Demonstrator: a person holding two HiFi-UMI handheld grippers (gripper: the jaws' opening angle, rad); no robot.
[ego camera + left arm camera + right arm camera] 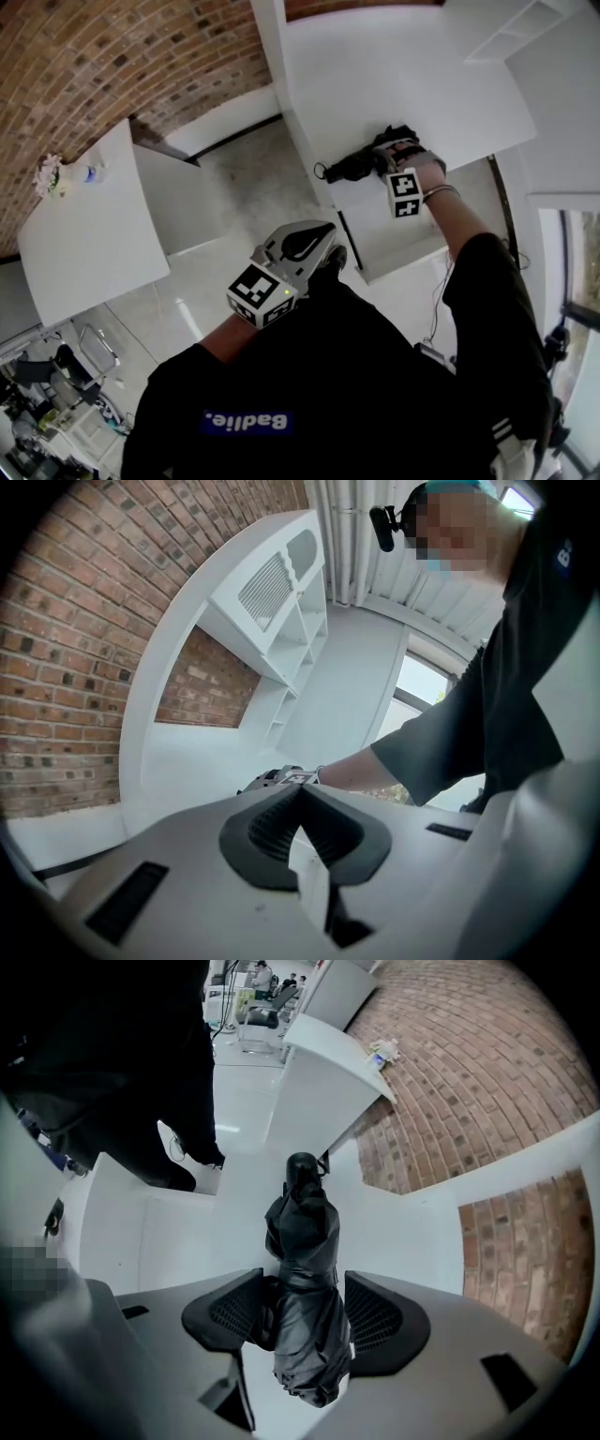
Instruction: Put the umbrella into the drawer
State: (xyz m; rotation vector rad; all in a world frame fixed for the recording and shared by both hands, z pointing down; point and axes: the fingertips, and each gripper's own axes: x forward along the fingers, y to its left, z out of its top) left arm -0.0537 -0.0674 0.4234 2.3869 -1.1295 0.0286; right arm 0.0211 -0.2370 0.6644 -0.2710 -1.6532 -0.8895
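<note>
The black folded umbrella (349,168) (305,1269) lies at the near edge of the white cabinet (394,84), just above the pulled-out white drawer (398,246). I cannot tell whether it rests inside the drawer. Its handle points away from my right gripper (382,161) (305,1312). That gripper points down over it, jaws wide apart, with the loose fabric between the pads (230,1316) and only brushing them. My left gripper (319,246) (300,794) hangs close to the person's body, away from the cabinet. Its pads meet at the tips with nothing between them.
A white table (89,234) stands at the left with a small bunch of flowers (49,173) and a bottle (91,173). The brick wall (112,66) runs behind. Chairs and clutter (56,403) fill the lower left. A white shelf unit (281,583) rises over the cabinet.
</note>
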